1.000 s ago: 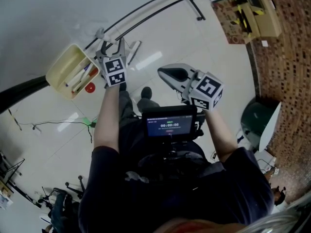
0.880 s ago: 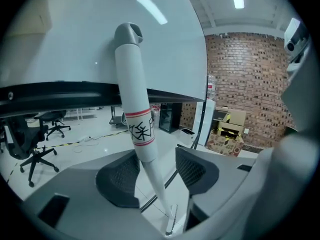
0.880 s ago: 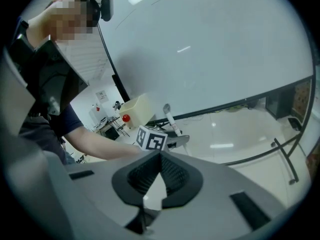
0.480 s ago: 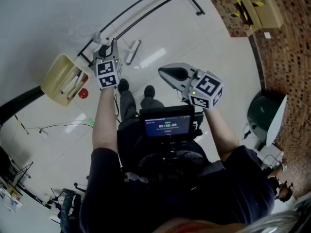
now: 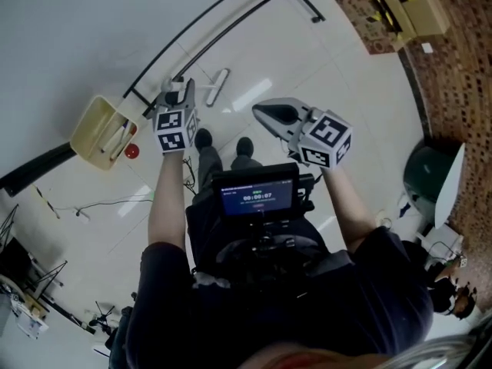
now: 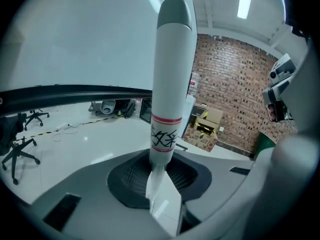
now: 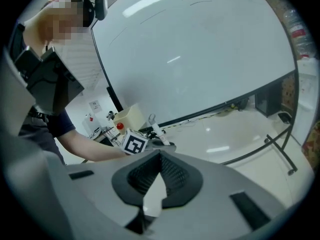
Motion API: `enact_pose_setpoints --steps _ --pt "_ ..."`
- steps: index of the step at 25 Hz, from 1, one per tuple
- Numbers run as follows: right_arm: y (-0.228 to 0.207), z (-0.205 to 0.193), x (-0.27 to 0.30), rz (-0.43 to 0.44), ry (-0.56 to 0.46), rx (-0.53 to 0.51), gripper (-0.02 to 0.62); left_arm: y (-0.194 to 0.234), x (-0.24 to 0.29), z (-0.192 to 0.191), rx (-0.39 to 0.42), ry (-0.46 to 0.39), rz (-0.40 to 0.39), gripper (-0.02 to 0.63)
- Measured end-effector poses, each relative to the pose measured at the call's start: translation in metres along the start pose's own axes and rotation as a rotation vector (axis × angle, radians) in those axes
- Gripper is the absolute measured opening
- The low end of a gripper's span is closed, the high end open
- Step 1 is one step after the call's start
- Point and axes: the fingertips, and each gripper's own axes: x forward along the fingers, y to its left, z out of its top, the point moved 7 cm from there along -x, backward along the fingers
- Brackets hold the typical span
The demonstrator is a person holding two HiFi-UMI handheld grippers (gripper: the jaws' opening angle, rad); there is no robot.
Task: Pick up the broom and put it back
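You are gripping broom handle (image 6: 171, 74) in left claw (image 6: 161, 181), jaws just closing onto it; right claw (image 7: 151, 186) shut, empty. Next, likely: lifting it, carrying back.

The white broom handle (image 6: 170, 79) carried black handwritten characters (image 6: 163, 140) between two thin red bands (image 6: 166, 119), brush-like strokes that could not be made out as words. The small screen (image 5: 257, 196) at the person's chest showed a row of digits like a running timer, too small to read surely. The square markers (image 5: 173, 129) on the two cubes (image 5: 327, 138) held only black-and-white coded patterns, no letters.
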Motion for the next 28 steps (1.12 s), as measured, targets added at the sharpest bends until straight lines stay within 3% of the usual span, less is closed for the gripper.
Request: enact_pose_setpoints --steps 14,20,28 --pt "-0.007 -0.016 -0.008 -0.048 -0.055 0.035 0.008 -0.007 0.001 -0.003 0.055 0.064 -0.019 0.086" --pt "-0.01 -0.032 -0.083 -0.066 -0.106 0.024 0.008 -0.074 -0.022 0.008 0.061 0.079 0.01 0.086" --pt "-0.015 -0.061 -0.112 -0.094 -0.116 0.044 0.008 -0.108 -0.051 0.046 0.095 0.051 -0.009 0.086"
